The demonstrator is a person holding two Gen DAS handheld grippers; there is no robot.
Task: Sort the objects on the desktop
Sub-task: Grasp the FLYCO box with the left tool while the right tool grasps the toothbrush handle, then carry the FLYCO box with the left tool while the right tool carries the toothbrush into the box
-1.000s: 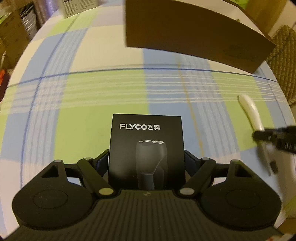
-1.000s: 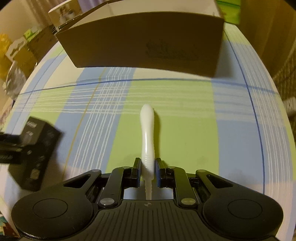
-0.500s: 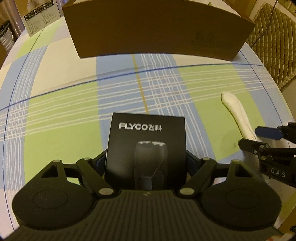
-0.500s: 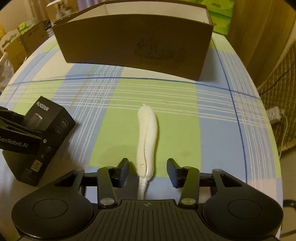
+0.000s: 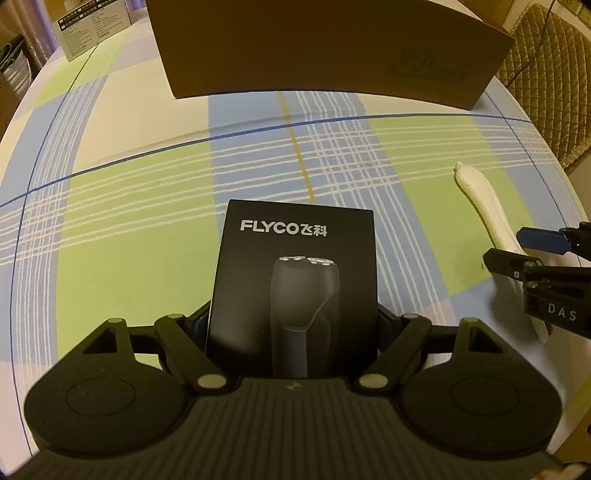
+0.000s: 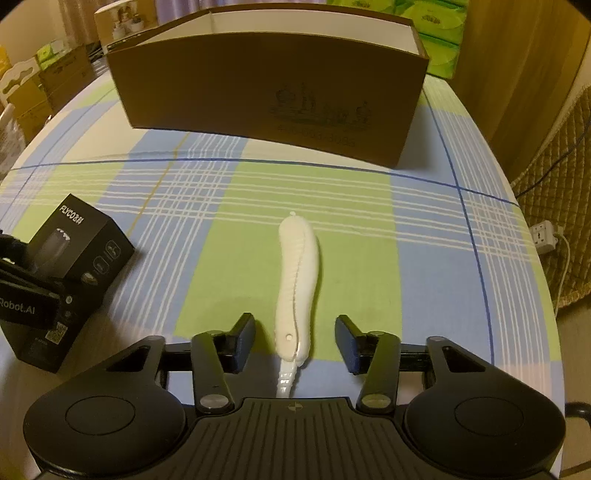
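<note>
A black FLYCO shaver box (image 5: 295, 266) sits between the fingers of my left gripper (image 5: 291, 325), which is shut on its sides. In the right wrist view the shaver box (image 6: 77, 254) rests on the plaid tablecloth at the left, with the left gripper (image 6: 26, 284) around it. A white curved plastic tool (image 6: 299, 266) lies flat on the cloth. My right gripper (image 6: 295, 339) is open, its fingers apart on either side of the tool's near end. The left wrist view shows the white tool (image 5: 484, 206) at the right, beside the right gripper (image 5: 524, 251).
A large open cardboard box (image 6: 273, 92) stands across the far side of the table (image 6: 436, 258). Green tissue packs (image 6: 439, 40) lie behind it. A quilted chair (image 5: 546, 74) and a power strip (image 6: 543, 236) are off the right edge. A white carton (image 5: 92, 26) is far left.
My right gripper let go of the white tool and its fingers spread wide. The left gripper swung right with the shaver box, which now faces the cardboard box.
</note>
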